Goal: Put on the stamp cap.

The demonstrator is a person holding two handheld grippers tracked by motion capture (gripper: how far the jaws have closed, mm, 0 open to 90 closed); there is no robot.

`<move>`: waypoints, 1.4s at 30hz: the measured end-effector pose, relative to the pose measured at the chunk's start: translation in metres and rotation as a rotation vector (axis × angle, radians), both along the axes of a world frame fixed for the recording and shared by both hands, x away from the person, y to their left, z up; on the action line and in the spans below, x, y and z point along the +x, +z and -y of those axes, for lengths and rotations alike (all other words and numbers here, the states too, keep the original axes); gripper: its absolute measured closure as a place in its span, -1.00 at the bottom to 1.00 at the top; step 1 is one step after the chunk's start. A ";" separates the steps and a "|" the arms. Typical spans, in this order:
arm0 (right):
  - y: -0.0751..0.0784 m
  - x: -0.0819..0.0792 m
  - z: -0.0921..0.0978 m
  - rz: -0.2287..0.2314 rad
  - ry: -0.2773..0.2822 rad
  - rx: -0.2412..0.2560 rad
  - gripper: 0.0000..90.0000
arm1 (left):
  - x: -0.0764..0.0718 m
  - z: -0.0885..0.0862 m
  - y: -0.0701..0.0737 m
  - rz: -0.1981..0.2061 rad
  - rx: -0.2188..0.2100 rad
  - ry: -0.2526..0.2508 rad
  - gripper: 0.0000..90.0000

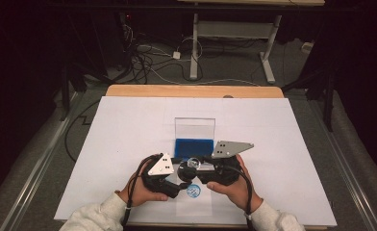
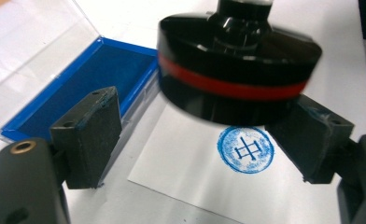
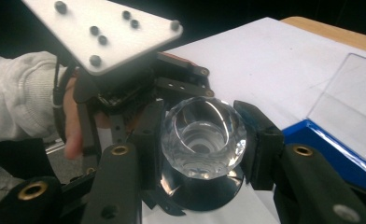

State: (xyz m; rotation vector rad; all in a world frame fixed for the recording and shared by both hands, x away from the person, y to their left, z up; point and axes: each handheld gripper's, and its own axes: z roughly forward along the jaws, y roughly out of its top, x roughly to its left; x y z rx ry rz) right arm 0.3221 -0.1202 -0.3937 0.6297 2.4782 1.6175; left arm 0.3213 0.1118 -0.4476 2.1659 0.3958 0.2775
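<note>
right tongs (image 3: 200, 140) clamp the round black stamp's (image 2: 237, 70) clear faceted knob (image 3: 203, 137), lifted over a blue circular imprint (image 2: 245, 150) on white paper (image 2: 181, 172) near the desk's front edge; left tongs (image 2: 204, 135) gape open beside the blue ink pad (image 2: 83, 79).

High view overhead, facing forward-down; both gripper views close, sharing stamp (image 2: 239, 65) and ink pad (image 3: 330, 144).

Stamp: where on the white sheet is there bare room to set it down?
Bare: the white sheet left and right of the ink pad, and beyond its lid. Crowded: the near middle, where both grippers, the stamp and the blue print sit.
</note>
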 end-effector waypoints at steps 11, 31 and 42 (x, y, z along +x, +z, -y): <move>0.009 0.002 0.015 0.020 -0.037 -0.005 0.26 | 0.005 -0.019 0.002 0.019 0.012 0.054 -0.63; 0.019 -0.002 0.037 0.070 -0.077 -0.032 0.26 | -0.002 -0.067 0.006 0.109 0.029 0.152 -0.63; 0.015 0.000 0.048 0.071 -0.108 -0.066 0.26 | -0.009 -0.097 -0.006 0.085 -0.005 0.196 -0.63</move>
